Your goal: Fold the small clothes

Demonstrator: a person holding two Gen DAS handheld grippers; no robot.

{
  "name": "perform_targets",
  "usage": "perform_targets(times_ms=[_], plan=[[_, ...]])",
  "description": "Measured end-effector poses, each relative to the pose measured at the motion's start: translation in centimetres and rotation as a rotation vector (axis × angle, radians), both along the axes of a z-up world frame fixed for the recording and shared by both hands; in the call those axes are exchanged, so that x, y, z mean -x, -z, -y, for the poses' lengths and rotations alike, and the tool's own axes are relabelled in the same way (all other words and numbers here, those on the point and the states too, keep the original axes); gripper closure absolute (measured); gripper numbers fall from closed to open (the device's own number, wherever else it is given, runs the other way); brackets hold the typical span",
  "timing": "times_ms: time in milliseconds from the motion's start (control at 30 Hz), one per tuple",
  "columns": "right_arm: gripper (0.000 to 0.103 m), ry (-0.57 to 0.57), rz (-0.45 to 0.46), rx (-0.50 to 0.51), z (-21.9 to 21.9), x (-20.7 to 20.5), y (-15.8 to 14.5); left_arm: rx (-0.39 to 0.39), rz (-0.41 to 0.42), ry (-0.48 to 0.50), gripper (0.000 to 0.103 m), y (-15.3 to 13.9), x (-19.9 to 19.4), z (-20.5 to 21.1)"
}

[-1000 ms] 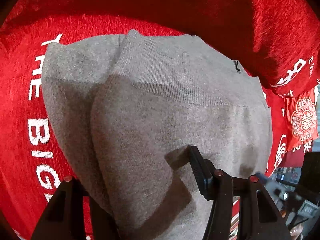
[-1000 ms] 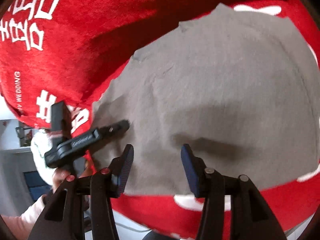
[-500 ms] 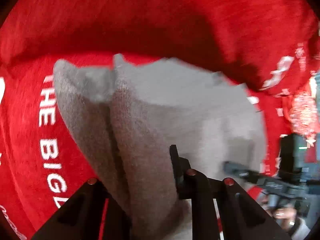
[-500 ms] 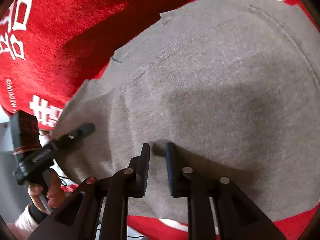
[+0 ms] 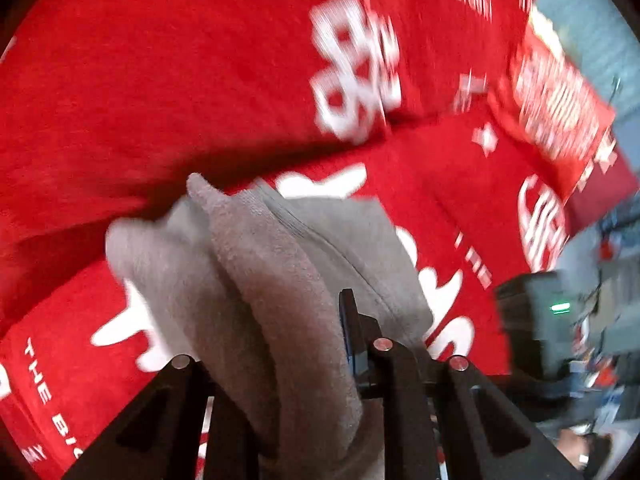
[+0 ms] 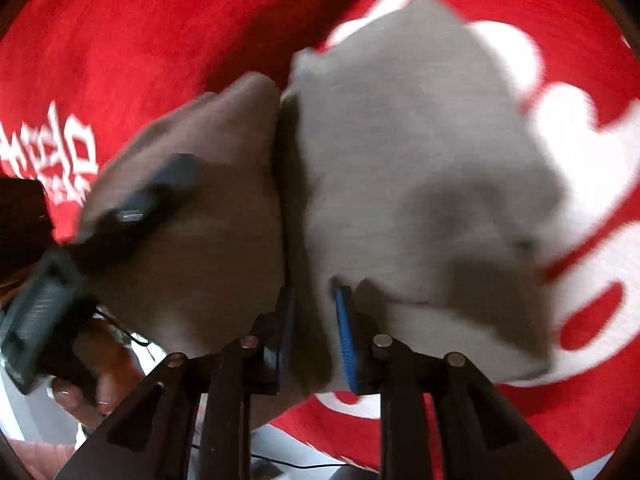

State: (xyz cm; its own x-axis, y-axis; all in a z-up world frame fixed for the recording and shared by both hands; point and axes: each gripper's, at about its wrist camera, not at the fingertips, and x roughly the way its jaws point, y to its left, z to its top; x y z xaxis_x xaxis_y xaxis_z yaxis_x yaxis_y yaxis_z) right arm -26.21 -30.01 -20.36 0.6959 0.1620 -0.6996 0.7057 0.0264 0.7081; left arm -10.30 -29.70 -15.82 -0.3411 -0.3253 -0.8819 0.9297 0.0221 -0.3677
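**Both Tongs Clamped on the Grey Knit Above the Red Cloth**

From the left wrist, the left gripper had a thick bunch of the grey knit garment pinched between its fingers. Its jaws had just been closing, and they stood nearly together with the wool packed between them. The right finger's dark pad pressed against the fabric; the left finger was mostly buried behind the fold. The garment rose from the grip in two humped folds, with a ribbed edge running along the upper fold, and it hung over the red cloth with its blurred white lettering. A raised fold of that same red cloth lay behind the garment. At the right edge sat a dark box with a small green light, too blurred to name.

From the right wrist, the right gripper held a fold of the garment between its pads, one of them blue. Its jaws had closed and then eased a little wider, yet the fabric sat pressed between them. The garment was doubled here: a lighter panel spread to the right over the white shapes of the red cloth, and a shadowed panel lay to the left, the two meeting at a dark crease. On the left, the other gripper gripped the shadowed panel, with a hand below it.
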Motion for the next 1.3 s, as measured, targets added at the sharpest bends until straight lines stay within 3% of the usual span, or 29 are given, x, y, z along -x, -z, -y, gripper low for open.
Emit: perform_targets(times_ms=[100,167,200,233,333,400,433,467,500,567,667,700,767,833,867,967,1000,1100,1133,1200,1267,1300], plan=[[0.078,0.046,0.018,-0.043,0.3,2.5,0.9,-0.094,0.093,0.063,0.083,2.8,3.8,1.7],[0.078,0.064,0.038,-0.062,0.3,3.8,1.2,-0.099,0.191,0.093,0.083,3.0,5.6,1.7],[0.078,0.069,0.047,-0.072,0.3,4.4,1.4,-0.084,0.229,0.114,0.082,2.7,6.1,1.3],[0.078,0.072,0.054,-0.081,0.3,4.7,1.6,-0.059,0.274,0.147,0.074,2.2,6.9,0.9],[0.078,0.093,0.076,-0.118,0.4,5.4,2.3,0.021,0.308,0.213,0.057,0.2,8.5,0.4],[0.078,0.105,0.084,-0.129,0.6,5.9,2.7,0.126,0.359,0.249,0.05,-1.9,9.2,-0.6],[0.078,0.107,0.085,-0.13,0.6,6.7,2.6,0.161,0.374,0.249,0.037,-2.9,9.4,-0.9],[0.078,0.114,0.092,-0.13,0.7,7.0,2.6,0.189,0.378,0.236,0.026,-3.6,9.4,-1.0],[0.078,0.124,0.099,-0.131,0.8,7.3,2.6,0.218,0.366,0.21,0.024,-4.3,9.1,-0.9],[0.078,0.15,0.118,-0.124,1.3,8.2,2.3,0.225,0.326,0.157,0.024,-5.1,7.7,-0.8],[0.076,0.209,0.183,-0.13,1.6,10.9,2.0,0.168,0.31,0.054,0.024,-5.0,4.9,-1.0],[0.074,0.226,0.195,-0.133,2.1,11.8,2.0,0.148,0.309,0.019,0.024,-4.7,3.9,-1.2],[0.057,0.284,0.234,-0.143,2.6,12.2,2.4,0.107,0.314,-0.053,0.024,-3.9,1.4,-1.9],[0.046,0.354,0.328,-0.175,3.3,13.2,2.9,0.059,0.31,-0.126,0.024,-2.8,-0.7,-2.5],[0.046,0.365,0.352,-0.188,3.6,13.3,3.0,0.029,0.313,-0.166,0.024,-1.9,-1.9,-2.9],[0.046,0.302,0.332,-0.187,5.0,12.0,3.1,-0.055,0.303,-0.25,0.024,0.9,-4.3,-4.2],[0.046,0.253,0.298,-0.176,5.3,9.6,2.7,-0.082,0.296,-0.273,0.024,1.6,-4.9,-4.7],[0.046,0.157,0.218,-0.152,6.5,7.5,2.3,-0.141,0.265,-0.322,0.024,3.5,-6.0,-5.9],[0.047,0.114,0.182,-0.137,6.9,6.8,2.0,-0.154,0.25,-0.336,0.024,4.0,-6.2,-6.3],[0.091,0.029,0.096,-0.084,7.1,5.1,1.1,-0.174,0.211,-0.369,0.024,4.8,-6.3,-6.8],[0.09,-0.067,-0.015,0.046,6.9,3.9,-1.2,-0.189,0.192,-0.381,0.024,5.6,-6.1,-7.1],[0.09,-0.082,-0.026,0.075,6.8,3.7,-1.9,-0.194,0.196,-0.374,0.024,5.9,-5.9,-7.2]])
